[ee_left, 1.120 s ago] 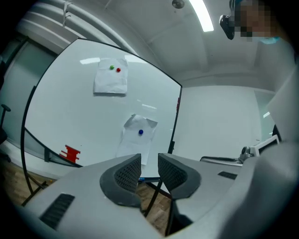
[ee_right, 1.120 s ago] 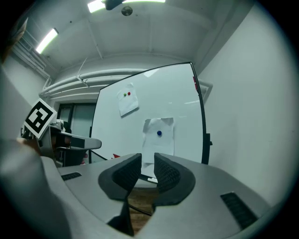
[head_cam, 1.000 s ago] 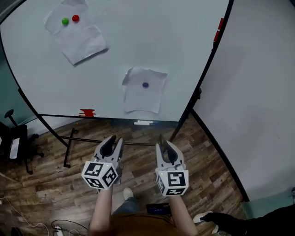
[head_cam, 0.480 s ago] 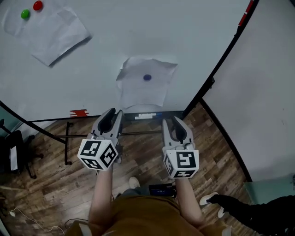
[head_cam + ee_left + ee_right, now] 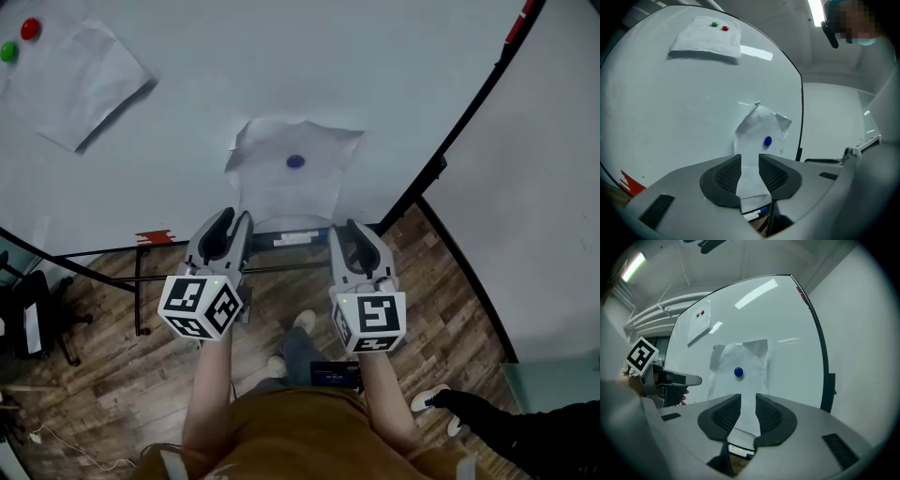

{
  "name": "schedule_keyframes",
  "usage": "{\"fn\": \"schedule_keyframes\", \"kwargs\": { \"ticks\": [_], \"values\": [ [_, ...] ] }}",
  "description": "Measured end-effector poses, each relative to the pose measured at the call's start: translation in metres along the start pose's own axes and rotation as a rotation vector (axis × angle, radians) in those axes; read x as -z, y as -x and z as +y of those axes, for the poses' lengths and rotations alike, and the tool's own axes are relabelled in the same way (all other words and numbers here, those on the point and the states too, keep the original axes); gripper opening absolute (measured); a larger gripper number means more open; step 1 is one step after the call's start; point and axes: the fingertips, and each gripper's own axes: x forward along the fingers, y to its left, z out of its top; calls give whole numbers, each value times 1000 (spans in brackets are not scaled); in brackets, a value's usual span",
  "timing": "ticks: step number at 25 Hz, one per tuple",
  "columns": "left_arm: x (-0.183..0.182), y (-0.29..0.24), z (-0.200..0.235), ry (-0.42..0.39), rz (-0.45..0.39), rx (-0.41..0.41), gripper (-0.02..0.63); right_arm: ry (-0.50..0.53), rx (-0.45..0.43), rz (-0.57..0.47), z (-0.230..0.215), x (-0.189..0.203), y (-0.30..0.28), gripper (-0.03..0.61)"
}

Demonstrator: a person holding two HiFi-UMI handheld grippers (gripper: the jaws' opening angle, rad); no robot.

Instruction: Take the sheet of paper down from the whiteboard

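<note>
Both open and empty, left gripper (image 5: pixel 234 217) and right gripper (image 5: pixel 349 228) face the crumpled white paper sheet (image 5: pixel 281 192) pinned by a round blue magnet (image 5: pixel 295 161).

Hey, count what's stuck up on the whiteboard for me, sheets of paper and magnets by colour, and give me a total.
Sheets of paper: 2, the centre sheet and the upper-left sheet
Red magnet: 1
Green magnet: 1
Blue magnet: 1
Total: 5
</note>
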Motion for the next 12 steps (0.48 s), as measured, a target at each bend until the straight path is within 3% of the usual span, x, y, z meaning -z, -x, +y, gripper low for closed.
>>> {"fn": "schedule_keyframes", "kwargs": {
  "ticks": [12],
  "values": [
    [-3,-27,18,-5,2,-43,150,96,-70,-44,20,-23,-48,127]
  ]
}}
